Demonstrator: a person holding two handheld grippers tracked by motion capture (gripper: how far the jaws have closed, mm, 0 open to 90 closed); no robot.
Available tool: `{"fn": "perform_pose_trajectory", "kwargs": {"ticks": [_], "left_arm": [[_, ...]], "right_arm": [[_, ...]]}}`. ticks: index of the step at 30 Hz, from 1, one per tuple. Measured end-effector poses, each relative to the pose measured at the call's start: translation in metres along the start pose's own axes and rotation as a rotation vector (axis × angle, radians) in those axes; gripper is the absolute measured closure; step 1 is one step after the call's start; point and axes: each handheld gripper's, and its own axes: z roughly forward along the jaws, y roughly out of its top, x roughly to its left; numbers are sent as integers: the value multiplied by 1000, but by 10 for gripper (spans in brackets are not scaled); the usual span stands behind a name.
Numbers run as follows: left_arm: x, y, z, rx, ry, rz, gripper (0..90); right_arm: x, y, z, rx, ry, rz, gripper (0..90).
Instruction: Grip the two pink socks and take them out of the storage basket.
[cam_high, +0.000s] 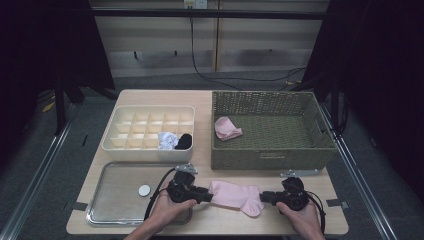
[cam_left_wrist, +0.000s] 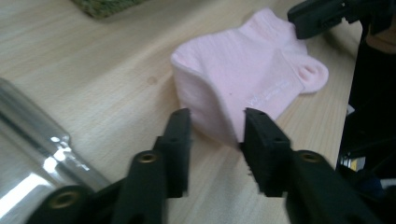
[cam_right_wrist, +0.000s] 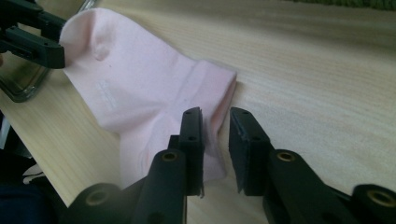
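Sock: a pink sock (cam_high: 235, 196) was laid flat on the table (cam_high: 200, 100) at 6 o'clock, between both grippers.
Left gripper (cam_left_wrist: 215, 126): jaws were seen apart, the sock's raised toe end between them, unclamped.
Right gripper (cam_right_wrist: 215, 123): jaws were parted slightly around the cuff edge.
Basket (cam_high: 272, 160): stood at 1 o'clock.

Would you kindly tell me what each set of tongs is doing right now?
Left tongs: open, straddling the toe end of the pink sock, not pressing.
Right tongs: open, astride the sock's cuff edge.
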Motion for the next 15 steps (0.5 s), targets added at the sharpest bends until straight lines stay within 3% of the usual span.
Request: {"fn": "perform_pose_trajectory", "kwargs": {"ticks": [7, 12, 15], "left_arm": [[1, 1, -11, -17, 3, -12, 488], [3, 2, -22, -16, 38, -4, 454], [4, 1, -28, -4, 71, 21, 447]], "right_arm": [[1, 3, -4, -33, 15, 6, 644], [4, 6, -9, -60, 35, -2, 564], [6, 8, -11, -63, 48, -7, 557]]}}
